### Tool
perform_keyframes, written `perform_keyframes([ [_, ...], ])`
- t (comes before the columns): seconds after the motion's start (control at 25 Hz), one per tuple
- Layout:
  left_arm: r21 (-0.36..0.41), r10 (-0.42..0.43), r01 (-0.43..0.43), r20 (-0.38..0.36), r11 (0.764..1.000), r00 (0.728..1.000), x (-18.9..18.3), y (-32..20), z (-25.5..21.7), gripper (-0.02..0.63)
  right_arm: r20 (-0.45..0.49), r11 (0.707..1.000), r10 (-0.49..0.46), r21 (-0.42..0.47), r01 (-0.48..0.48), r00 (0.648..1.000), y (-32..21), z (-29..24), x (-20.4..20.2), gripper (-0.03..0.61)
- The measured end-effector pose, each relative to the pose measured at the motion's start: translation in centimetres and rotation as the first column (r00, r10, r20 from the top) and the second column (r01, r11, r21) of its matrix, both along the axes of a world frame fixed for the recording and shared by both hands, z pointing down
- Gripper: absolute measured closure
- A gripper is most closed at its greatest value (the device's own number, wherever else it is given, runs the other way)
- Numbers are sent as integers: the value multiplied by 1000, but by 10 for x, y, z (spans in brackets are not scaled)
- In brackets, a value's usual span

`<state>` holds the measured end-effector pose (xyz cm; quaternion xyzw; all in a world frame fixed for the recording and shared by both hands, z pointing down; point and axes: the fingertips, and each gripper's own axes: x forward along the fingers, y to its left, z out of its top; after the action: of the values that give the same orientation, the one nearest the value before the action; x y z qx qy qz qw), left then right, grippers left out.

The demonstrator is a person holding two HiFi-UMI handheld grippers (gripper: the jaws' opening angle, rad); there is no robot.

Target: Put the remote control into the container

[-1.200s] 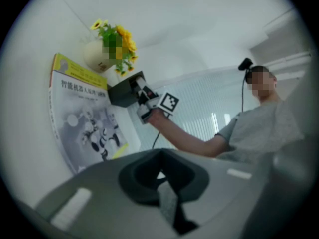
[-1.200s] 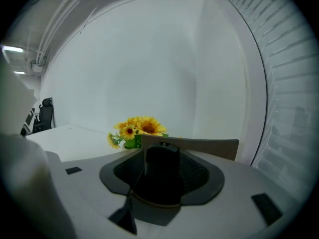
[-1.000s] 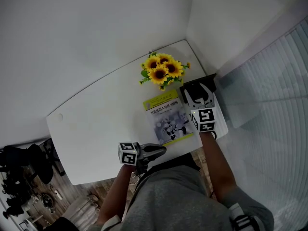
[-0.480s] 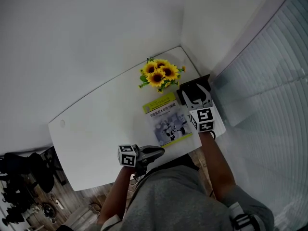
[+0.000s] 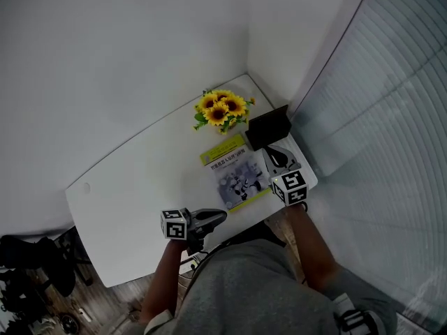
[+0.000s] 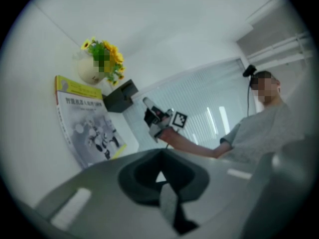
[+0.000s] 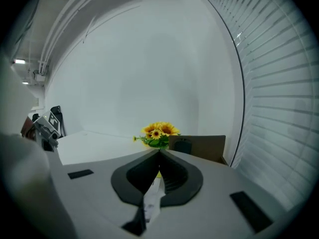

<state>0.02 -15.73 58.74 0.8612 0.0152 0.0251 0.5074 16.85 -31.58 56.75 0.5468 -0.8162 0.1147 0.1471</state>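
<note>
The right gripper is hanging just short of the dark container at the far corner of the table. Its jaws have just been closing and are now meeting with nothing between them. The left gripper is idling at the near edge, pinched together and empty too. No remote control is showing on the table — I am guessing it is already lying in the container, where a dark shape against the near wall may be it, though I cannot be sure. If so, the wise thing is backing the right gripper straight off, keeping it above the booklet and not nudging the box toward the edge. The booklet's yellow-bordered cover is carrying Chinese characters, too small for reading; nothing on the container or by the sunflowers is showing a label.
</note>
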Motion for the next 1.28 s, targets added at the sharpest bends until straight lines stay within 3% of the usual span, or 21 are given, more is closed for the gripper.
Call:
perform_keyframes([
  [0.28, 84, -49, 50, -14, 995, 999, -26, 4, -15, 614, 49, 999, -2, -47, 4, 999, 60, -2, -23, 561],
  [0.48, 173, -109, 110, -15, 979, 994, -37, 19, -21, 614, 105, 992, 64, -111, -53, 992, 118, 13, -34, 561],
  [0.6, 202, -156, 156, -14, 967, 988, -47, 35, -21, 614, 121, 991, 41, -135, -24, 992, 153, 20, -50, 561],
  [0.92, 225, -218, 216, -15, 950, 976, -71, 79, -17, 614, 106, 988, -41, -145, 56, 994, 226, 23, -74, 561],
  [1.28, 222, -286, 294, -69, 930, 956, -92, 95, -24, 614, 86, 989, -57, -131, 68, 995, 255, 22, -77, 561],
])
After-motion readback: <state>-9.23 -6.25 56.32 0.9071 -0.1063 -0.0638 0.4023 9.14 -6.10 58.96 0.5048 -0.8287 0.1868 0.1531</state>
